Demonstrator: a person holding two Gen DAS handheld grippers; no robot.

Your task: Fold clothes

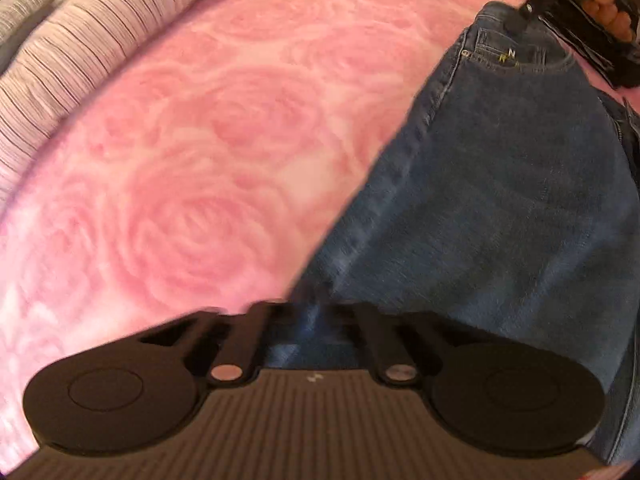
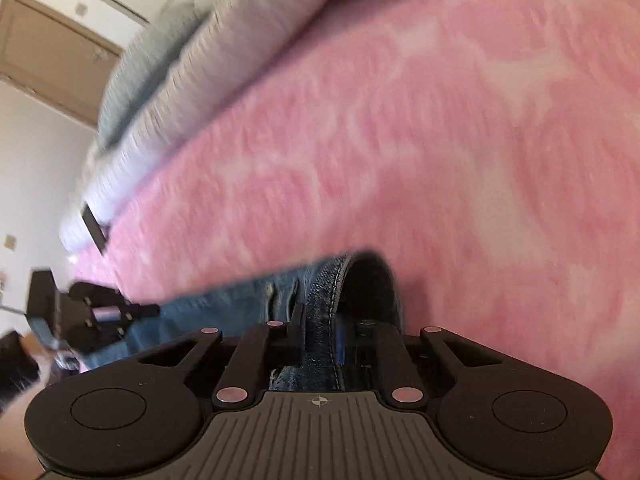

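Blue jeans (image 1: 500, 200) are lifted above a pink rose-patterned blanket (image 1: 220, 140), stretched between two hand-held grippers. In the left wrist view the denim runs from the near centre up to the far right, where the waistband, with small yellow lettering, is in view.

Left gripper (image 1: 316, 320): its fingers are drawn in on a gather of denim at the near edge; the jaws are pinching the jeans. The exact grip point is blurred.

Right gripper (image 2: 320, 332): its jaws are pressed onto a stitched seam or waistband edge of the jeans (image 2: 324, 300), which passes straight between the fingers. In the left wrist view this same gripper (image 1: 524, 16) appears at the far right, its tip on the waistband, with a person's hand (image 1: 612, 4) on the handle behind it. In the right wrist view the left gripper (image 2: 148, 311) shows at the near left, at the other end of the denim.

A striped pillow (image 1: 92, 32) lies along the far left edge of the blanket. Beyond it, the right wrist view shows a pale wall and a cupboard door (image 2: 44, 44), both blurred.
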